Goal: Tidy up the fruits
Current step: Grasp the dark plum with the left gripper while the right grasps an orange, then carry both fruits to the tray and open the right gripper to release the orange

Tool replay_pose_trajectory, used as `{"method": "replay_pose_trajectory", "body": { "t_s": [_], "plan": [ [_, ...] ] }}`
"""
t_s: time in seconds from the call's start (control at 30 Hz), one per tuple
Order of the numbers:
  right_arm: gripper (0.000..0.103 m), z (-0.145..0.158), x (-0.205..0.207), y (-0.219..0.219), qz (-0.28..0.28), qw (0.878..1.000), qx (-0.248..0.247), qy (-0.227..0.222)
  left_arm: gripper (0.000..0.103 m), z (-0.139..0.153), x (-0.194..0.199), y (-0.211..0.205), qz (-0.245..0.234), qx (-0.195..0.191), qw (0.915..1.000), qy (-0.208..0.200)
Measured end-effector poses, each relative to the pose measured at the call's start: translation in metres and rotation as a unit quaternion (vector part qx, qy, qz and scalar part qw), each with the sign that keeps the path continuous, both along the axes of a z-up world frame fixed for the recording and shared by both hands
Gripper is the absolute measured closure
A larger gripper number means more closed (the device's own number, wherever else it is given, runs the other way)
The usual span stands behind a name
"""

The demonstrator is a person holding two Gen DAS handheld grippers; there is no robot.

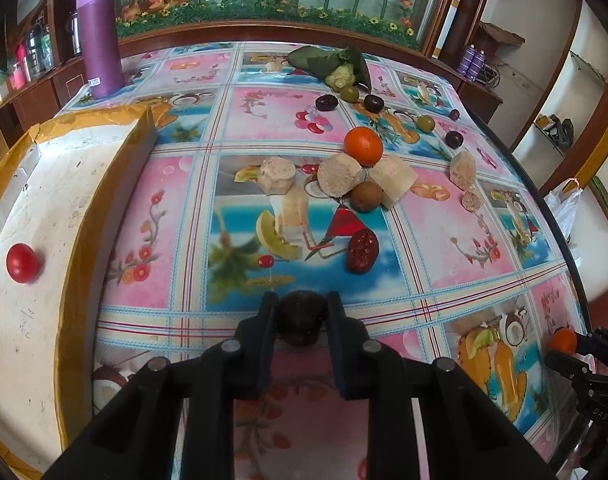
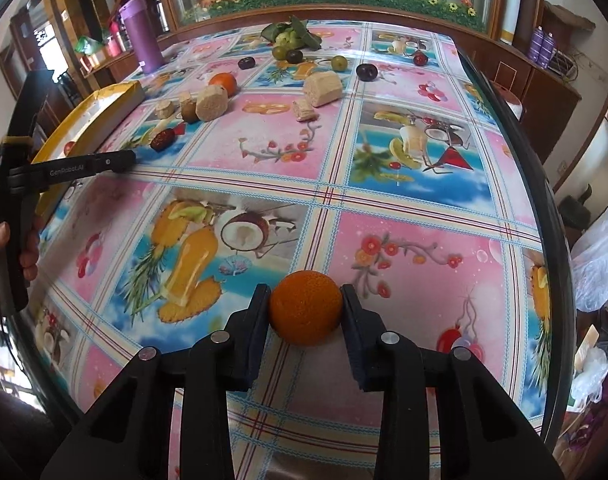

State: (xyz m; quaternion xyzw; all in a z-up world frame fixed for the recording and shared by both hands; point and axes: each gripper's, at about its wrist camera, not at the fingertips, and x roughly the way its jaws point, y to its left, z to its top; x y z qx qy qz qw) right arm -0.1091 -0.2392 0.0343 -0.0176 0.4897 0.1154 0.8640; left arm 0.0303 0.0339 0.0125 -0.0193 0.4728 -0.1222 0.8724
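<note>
A dark round fruit (image 1: 302, 322) is clamped between the pads of the left hand-held gripper (image 1: 302, 320), low over the bench (image 1: 443, 240); its kind is hard to make out. An orange (image 2: 305, 307) is gripped by the right hand-held gripper (image 2: 305, 312), both pads pressed on its sides. To the left, a white tray (image 1: 64, 200) is cut off by the frame edge, a red tomato (image 1: 22, 263) lying in it. Farther off, another orange (image 1: 363, 146), pale chunks and dark plums are scattered.

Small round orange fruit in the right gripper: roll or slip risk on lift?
The small round orange fruit is near-spherical, so it would likely roll if released. Its dimpled skin probably grips. The right gripper pinches only two sides; it may pivot.
</note>
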Motion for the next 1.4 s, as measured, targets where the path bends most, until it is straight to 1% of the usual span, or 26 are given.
{"method": "replay_pose_trajectory", "body": {
  "t_s": [0.3, 0.4, 0.6, 0.87, 1.1, 1.3, 1.4],
  "plan": [
    [0.069, 0.016, 0.004, 0.018, 0.016, 1.000, -0.002, -0.022, 0.077, 0.011, -0.024, 0.006, -0.003, -0.012, 0.9999, -0.003],
    [0.069, 0.021, 0.009, 0.030, 0.028, 0.999, -0.002, -0.029, 0.077, 0.018, -0.034, 0.007, -0.006, -0.010, 0.9999, -0.011],
    [0.069, 0.030, 0.019, 0.059, 0.058, 0.998, -0.001, -0.040, 0.077, 0.031, -0.049, 0.023, 0.003, -0.023, 0.9995, -0.020],
    [0.069, 0.036, 0.035, 0.106, 0.105, 0.993, 0.001, -0.044, 0.077, 0.045, -0.059, 0.064, 0.047, -0.029, 0.9979, -0.035],
    [0.069, 0.043, 0.050, 0.153, 0.148, 0.988, 0.003, -0.046, 0.077, 0.049, -0.063, 0.103, 0.091, -0.030, 0.9946, -0.041],
    [0.069, 0.048, 0.062, 0.201, 0.193, 0.980, -0.010, -0.053, 0.077, 0.049, -0.063, 0.135, 0.122, -0.029, 0.9912, -0.042],
    [0.069, 0.051, 0.067, 0.223, 0.214, 0.975, -0.008, -0.054, 0.077, 0.047, -0.062, 0.150, 0.135, -0.028, 0.9895, -0.041]
  ]
}}
